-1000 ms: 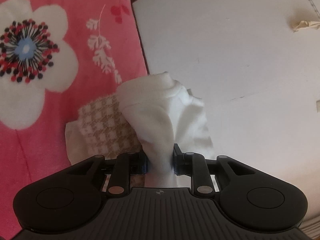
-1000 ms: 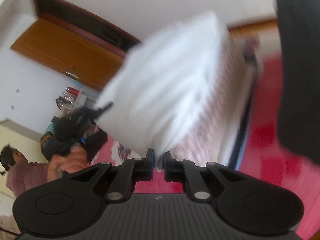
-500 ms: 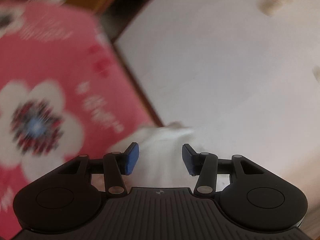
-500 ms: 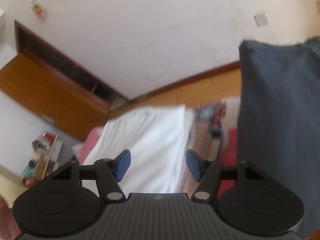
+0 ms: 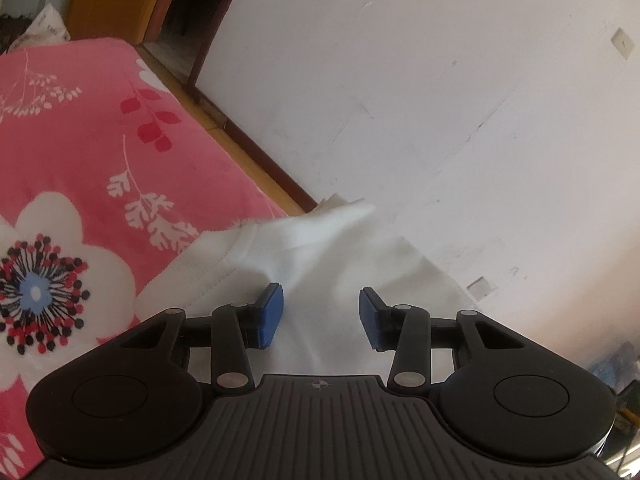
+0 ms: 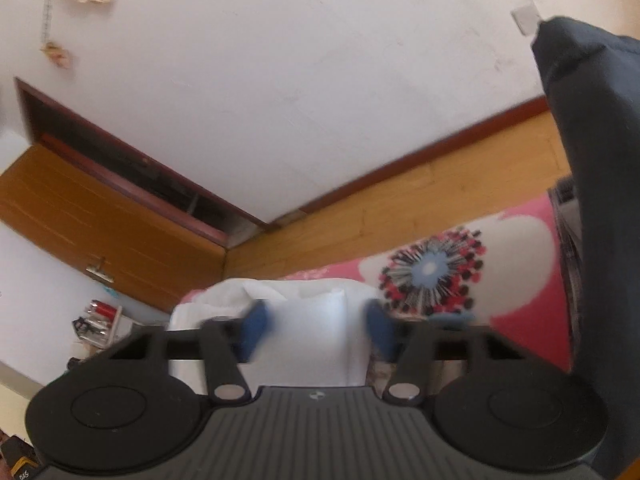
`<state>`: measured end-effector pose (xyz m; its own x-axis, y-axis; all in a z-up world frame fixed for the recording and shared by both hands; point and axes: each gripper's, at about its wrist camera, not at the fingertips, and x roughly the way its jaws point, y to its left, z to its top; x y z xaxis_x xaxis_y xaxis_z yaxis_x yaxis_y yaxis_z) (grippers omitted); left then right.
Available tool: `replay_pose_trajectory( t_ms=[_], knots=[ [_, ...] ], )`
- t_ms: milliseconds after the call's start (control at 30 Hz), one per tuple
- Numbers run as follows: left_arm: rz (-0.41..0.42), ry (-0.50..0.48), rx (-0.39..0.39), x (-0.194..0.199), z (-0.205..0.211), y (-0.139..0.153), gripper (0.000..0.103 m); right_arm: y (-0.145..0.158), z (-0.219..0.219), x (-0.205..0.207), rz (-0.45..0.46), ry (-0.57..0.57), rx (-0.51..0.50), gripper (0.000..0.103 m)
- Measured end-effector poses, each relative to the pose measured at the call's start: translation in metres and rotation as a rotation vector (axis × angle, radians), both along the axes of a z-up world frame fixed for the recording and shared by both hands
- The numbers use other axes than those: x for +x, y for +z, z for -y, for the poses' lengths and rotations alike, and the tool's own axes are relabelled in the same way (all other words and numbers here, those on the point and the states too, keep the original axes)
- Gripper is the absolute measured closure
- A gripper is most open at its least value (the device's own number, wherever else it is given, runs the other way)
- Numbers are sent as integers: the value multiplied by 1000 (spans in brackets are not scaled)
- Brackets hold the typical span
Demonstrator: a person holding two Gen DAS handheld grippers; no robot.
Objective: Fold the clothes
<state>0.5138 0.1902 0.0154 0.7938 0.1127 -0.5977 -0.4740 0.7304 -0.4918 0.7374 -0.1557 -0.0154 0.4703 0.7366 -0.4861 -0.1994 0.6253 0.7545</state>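
Both tools have let go of the white cotton garment [image 5: 320,248] since a second ago — our left tool [image 5: 321,317] and right tool [image 6: 316,330], jaws just narrowing, gape empty above it. It lies on the pink flower-printed bed cover [image 5: 80,152].

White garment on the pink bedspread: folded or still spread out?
Folded. The white garment sits as a compact stacked bundle on the flowered bedspread, with doubled edges and a stitched hem on top; neither gripper holds it.
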Motion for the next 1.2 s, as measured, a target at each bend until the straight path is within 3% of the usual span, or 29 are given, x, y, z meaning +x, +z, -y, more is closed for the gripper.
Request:
replay_pose_trajectory(
  t_ms=[33,200,267,367,467,500,533,567,667,767,833,900,933,1000,1100,1200],
  knots=[
    [0,-4,6,-1,2,2,61,3,1,-4,24,-1,1,86],
    [5,-18,16,-3,5,5,62,28,7,-28,144,-34,-5,89],
    [5,-21,17,-2,4,4,62,24,8,-29,141,-46,-12,89],
    [3,-27,27,-1,2,3,62,-2,8,-20,58,-64,-8,89],
    [17,-28,41,-7,1,12,62,2,8,-14,30,-67,-22,79],
    [39,-21,51,-11,0,17,62,10,8,-17,51,-78,-55,70],
    [57,-15,60,-15,-1,22,61,20,8,-22,80,-89,-90,60],
    [66,-10,65,-17,-3,24,61,32,7,-31,125,-101,-132,58],
    [42,16,60,-16,-13,15,61,63,-2,-66,306,-86,-258,58],
    [1,75,-3,-12,-27,-8,61,78,-25,-104,480,45,-296,59],
    [-11,135,-85,-16,-41,-24,54,64,-41,-110,452,135,-322,61],
    [6,176,-159,-24,-47,-29,54,37,-58,-104,338,194,-433,66],
    [8,180,-157,-27,-47,-26,54,26,-61,-102,297,204,-478,69],
    [13,181,-115,-35,-44,-13,55,32,-57,-106,305,168,-470,69],
    [69,153,-17,-46,-42,16,55,61,-55,-123,409,149,-471,69],
    [97,37,118,-48,-26,39,55,88,-58,-150,542,213,-450,69]
  ],
)
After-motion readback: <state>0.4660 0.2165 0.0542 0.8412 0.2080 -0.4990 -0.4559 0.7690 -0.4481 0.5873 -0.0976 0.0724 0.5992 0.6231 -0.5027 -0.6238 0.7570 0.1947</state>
